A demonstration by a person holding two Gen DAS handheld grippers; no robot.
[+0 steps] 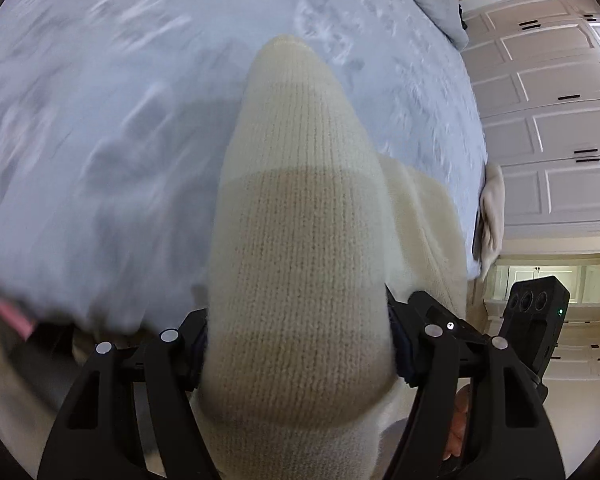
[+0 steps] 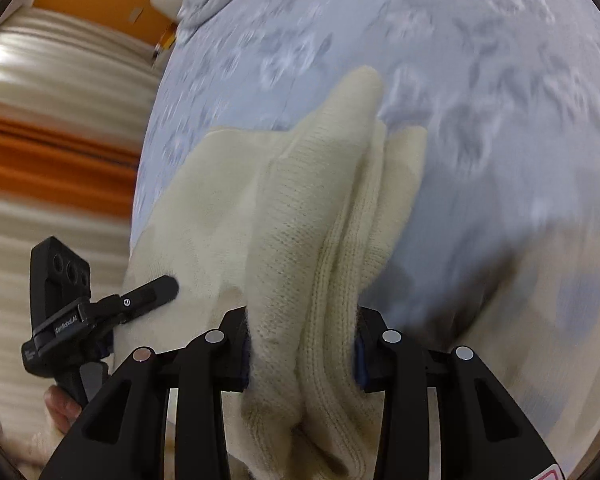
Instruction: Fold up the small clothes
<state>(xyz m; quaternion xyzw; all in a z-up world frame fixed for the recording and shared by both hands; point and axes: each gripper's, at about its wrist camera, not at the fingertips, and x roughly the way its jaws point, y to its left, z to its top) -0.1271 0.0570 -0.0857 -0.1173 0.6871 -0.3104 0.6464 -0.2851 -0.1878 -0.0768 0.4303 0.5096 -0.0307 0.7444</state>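
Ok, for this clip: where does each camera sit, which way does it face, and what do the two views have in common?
Left wrist: on the left tool, facing forward over a grey-blue bedspread toward white cabinets; its black fingers clamp a cream knit garment; the right tool shows at right.
Right wrist: on the right tool, facing the same bedspread; its fingers clamp bunched folds of the garment; the left tool and a hand show at left.
Shared: garment, bedspread, and each other's tool.
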